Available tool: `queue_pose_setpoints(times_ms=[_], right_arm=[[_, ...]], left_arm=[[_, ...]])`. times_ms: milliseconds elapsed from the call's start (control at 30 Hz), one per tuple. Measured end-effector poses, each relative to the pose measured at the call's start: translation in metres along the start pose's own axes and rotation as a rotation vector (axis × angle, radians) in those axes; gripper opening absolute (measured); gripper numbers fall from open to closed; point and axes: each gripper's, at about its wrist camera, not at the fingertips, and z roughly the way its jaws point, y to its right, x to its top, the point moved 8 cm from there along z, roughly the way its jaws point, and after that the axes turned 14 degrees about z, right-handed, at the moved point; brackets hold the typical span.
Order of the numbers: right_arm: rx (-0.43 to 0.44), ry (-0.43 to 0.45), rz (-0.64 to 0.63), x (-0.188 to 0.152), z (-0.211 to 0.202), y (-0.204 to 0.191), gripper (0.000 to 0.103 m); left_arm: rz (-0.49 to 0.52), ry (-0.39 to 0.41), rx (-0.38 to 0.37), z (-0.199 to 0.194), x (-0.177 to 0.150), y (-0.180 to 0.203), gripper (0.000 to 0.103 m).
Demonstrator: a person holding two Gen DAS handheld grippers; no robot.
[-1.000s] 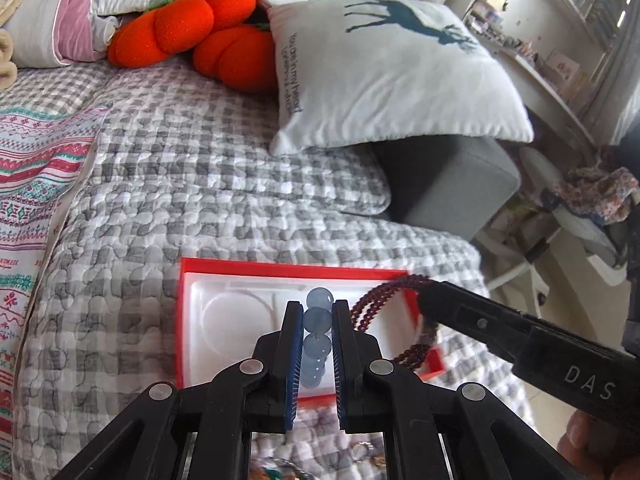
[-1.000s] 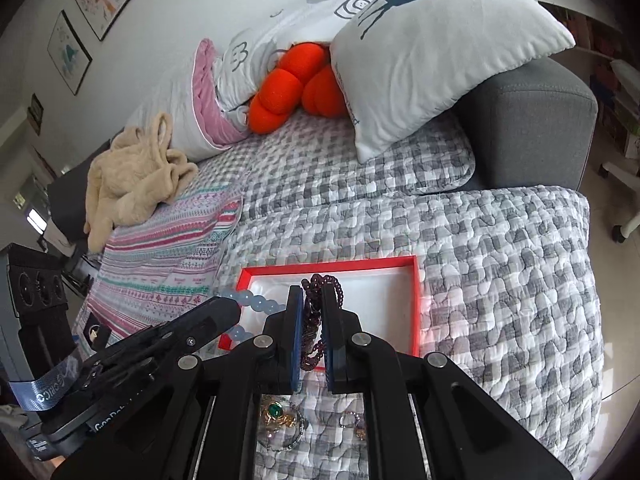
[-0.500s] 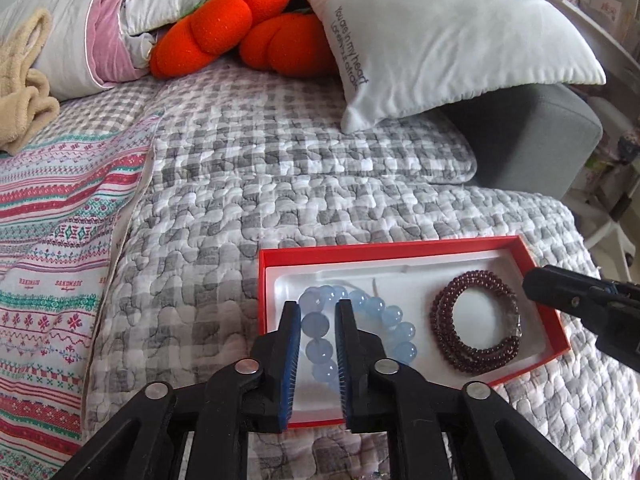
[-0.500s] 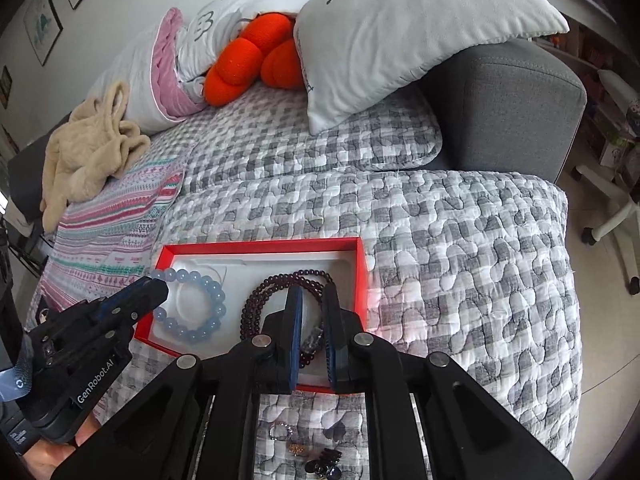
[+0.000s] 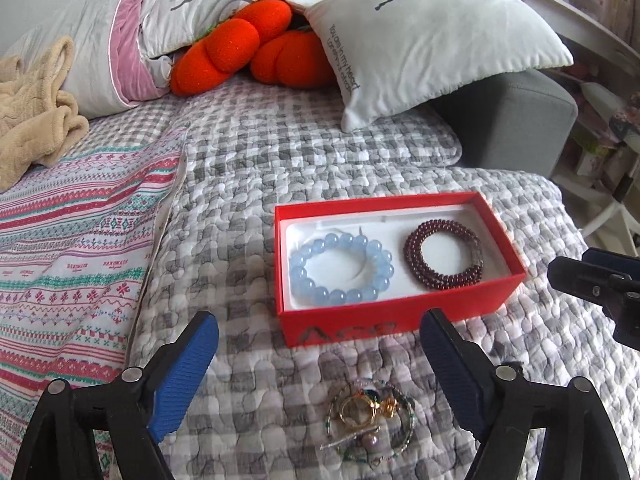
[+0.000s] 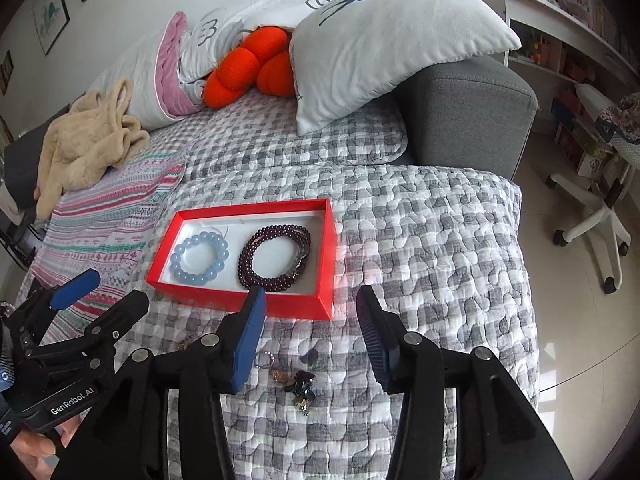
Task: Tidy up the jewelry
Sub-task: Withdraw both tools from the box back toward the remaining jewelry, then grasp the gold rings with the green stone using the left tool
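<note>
A red box with a white liner lies on the grey checked quilt. In it a light blue bead bracelet lies on the left and a dark red bead bracelet on the right. My left gripper is open and empty, just in front of the box. My right gripper is open and empty at the box's near edge. Loose jewelry lies on the quilt in front of the box: gold rings and a green chain, small dark pieces.
Pillows, an orange plush and a beige blanket lie at the back. A striped cloth lies to the left. A grey sofa arm and a white chair base stand to the right.
Both grippers have opened, let go of the blue and dark red bracelets in the box, and pulled back toward me.
</note>
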Motion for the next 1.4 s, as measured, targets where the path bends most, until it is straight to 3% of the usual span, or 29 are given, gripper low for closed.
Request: queue_pose_setpoints(times_ms=[200,333,500,667,933,1067,1167,1233,1400], right_arm=[[-0.052,0.004,-0.016,-0.024,-0.011,0.01,0.065],[-0.082,0.012,-0.03,-0.035,-0.016,0.016,0.068],[-0.139,0.046,-0.038,-0.039,-0.018,0.028,0.079],[-0.233,0.069,-0.093,-0.044,-0.013,0.041,0.079],[-0.206,-0.043,-0.141,-0.071,0.006,0.051,0.079],[-0.221,-0.078,-0.156,-0.081,0.013,0.06,0.079],[-0.232,-0.085,-0.164,-0.084,0.014,0.065,0.079],[-0.227,-0.098,-0.149,-0.085,0.015,0.067,0.079],[-0.207,-0.113,-0.13,-0.081,0.017,0.066,0.079]], left_arm=[[-0.027,-0.053,0.05,-0.007,-0.032,-0.006,0.098],[-0.046,-0.073,0.052,-0.007,-0.05,-0.011,0.103],[-0.056,-0.091,0.074,-0.004,-0.067,-0.015,0.103],[-0.002,-0.108,0.048,0.001,-0.077,-0.004,0.103],[0.045,-0.115,-0.017,0.017,-0.092,0.011,0.103],[0.025,-0.113,-0.095,0.019,-0.094,0.017,0.102],[0.007,-0.114,-0.165,0.022,-0.093,0.021,0.091],[-0.002,-0.12,-0.186,0.025,-0.091,0.023,0.076],[-0.028,-0.105,-0.232,0.03,-0.077,0.021,0.049]])
